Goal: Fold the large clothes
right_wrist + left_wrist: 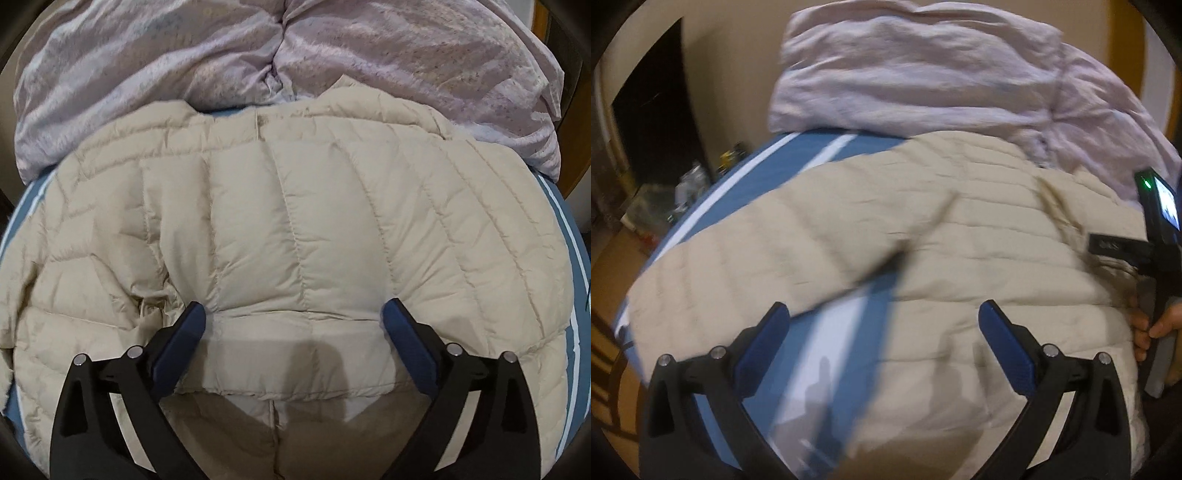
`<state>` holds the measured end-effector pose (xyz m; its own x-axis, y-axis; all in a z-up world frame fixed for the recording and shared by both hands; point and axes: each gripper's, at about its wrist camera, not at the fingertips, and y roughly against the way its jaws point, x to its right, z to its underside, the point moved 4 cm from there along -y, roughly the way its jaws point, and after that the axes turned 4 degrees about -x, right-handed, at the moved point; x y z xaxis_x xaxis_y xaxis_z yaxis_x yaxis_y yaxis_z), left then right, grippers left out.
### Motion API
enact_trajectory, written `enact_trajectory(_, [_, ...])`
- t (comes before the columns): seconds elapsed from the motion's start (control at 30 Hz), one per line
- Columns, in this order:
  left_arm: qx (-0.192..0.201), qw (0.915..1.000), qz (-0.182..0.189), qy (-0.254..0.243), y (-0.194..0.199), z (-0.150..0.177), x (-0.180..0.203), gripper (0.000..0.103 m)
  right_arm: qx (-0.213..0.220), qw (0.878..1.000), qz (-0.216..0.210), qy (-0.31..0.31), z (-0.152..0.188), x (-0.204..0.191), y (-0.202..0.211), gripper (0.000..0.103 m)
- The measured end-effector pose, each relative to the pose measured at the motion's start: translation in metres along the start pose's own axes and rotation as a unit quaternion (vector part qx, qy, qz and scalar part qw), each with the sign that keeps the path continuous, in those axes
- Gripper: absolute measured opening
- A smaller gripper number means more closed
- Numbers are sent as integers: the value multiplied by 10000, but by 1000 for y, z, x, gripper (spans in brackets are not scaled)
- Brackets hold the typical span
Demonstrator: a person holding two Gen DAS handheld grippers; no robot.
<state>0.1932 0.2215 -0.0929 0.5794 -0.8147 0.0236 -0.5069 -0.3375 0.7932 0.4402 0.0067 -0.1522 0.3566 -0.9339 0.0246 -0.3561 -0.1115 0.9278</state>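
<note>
Beige quilted jacket [295,221] lies spread across a blue sheet with white stripes [827,354], with a crumpled pale pink duvet [184,74] bunched just behind it. The right gripper [293,321] hovers over the jacket's near edge, its blue-padded jaws spread wide and holding nothing. The left gripper [884,321] is likewise open and empty above the sleeve and sheet.

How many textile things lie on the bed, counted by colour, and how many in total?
Beige: 1, the quilted jacket
Pale lilac: 1, the crumpled duvet
Blue with white stripes: 1, the bed sheet underneath
Total: 3
</note>
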Motion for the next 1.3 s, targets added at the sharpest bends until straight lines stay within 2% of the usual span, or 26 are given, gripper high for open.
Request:
enact_trajectory(0.17, [-259, 9981, -162, 543, 4, 4, -61, 101, 55, 10000, -47, -22, 0, 1, -2, 102])
enact_trajectory(0.27, [-212, 9962, -304, 785, 10, 7, -89, 101, 130, 9999, -62, -28, 1, 1, 0, 102])
enact_trajectory(0.37, [30, 9952, -480, 852, 19, 8, -116, 101, 161, 9998, -82, -21, 0, 1, 1, 102])
enact_trajectory(0.4, [83, 9941, -650, 862, 21, 8, -126, 101, 173, 9998, -88, -21, 2, 0, 2, 102])
enact_trajectory(0.5, [36, 9912, -901, 965, 25, 9, -151, 101, 196, 9998, -102, -14, 4, 1, 3, 102])
enact_trajectory(0.73, [-166, 9843, -767, 1583, 13, 13, -197, 101, 241, 9996, -149, 29, 2, 1, 3, 102])
enact_trajectory(0.9, [-272, 9782, -539, 1986, 4, 22, -215, 89, 270, 9995, -170, 48, 2, 1, 4, 102])
enact_trajectory(1.1, [-258, 9641, -163, 2638, 0, 30, -234, 76, 291, 9994, -187, 56, 3, 0, 4, 102])
enact_trajectory(1.3, [-223, 9513, 95, 3074, 1, 36, -247, 64, 296, 9994, -189, 50, 3, 0, 5, 102])
